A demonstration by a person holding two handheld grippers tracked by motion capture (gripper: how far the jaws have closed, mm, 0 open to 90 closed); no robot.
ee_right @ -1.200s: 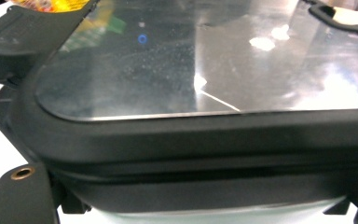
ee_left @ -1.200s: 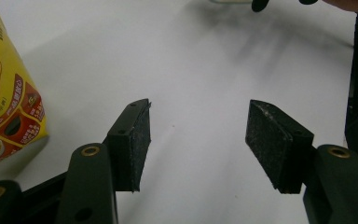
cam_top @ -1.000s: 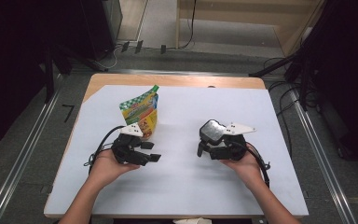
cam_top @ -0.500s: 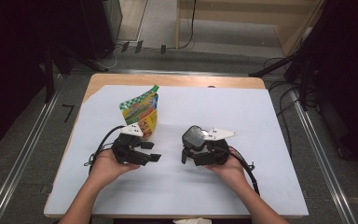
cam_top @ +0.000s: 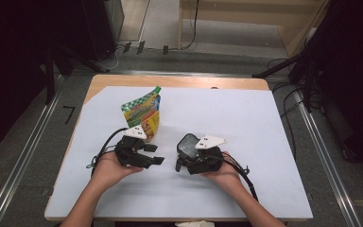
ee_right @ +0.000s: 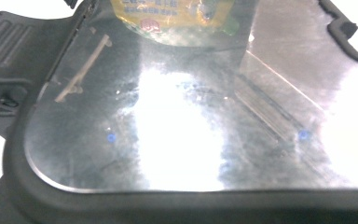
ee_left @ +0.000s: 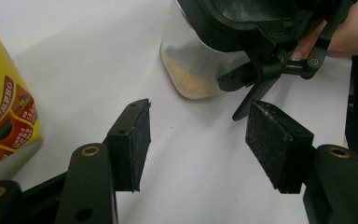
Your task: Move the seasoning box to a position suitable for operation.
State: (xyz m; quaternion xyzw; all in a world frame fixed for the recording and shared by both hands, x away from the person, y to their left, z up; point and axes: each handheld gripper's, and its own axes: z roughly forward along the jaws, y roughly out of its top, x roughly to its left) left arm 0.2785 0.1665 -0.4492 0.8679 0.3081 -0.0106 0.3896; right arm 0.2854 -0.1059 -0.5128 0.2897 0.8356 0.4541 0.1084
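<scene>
1. My left gripper [ee_left: 200, 140] stands with jaws apart, nothing between the pads, only bare white table sheet [cam_top: 264, 123].
2. My right gripper [cam_top: 189, 163] carries a clear container [ee_left: 191, 70] with a dark lid, tan grains at its base; its grip is hidden, so I cannot tell its state.
3. Yellow snack pouch [cam_top: 144, 116] stands just beyond my left gripper.
4. Open room: the sheet's right half.
5. Right gripper view: glare on the lid [ee_right: 182, 140] blurs detail.

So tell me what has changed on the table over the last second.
The right gripper has carried the clear lidded container to the left across the white sheet, nearer the left gripper, and still holds it. The left gripper stayed put, jaws open and empty. The yellow snack pouch stands where it was.
</scene>
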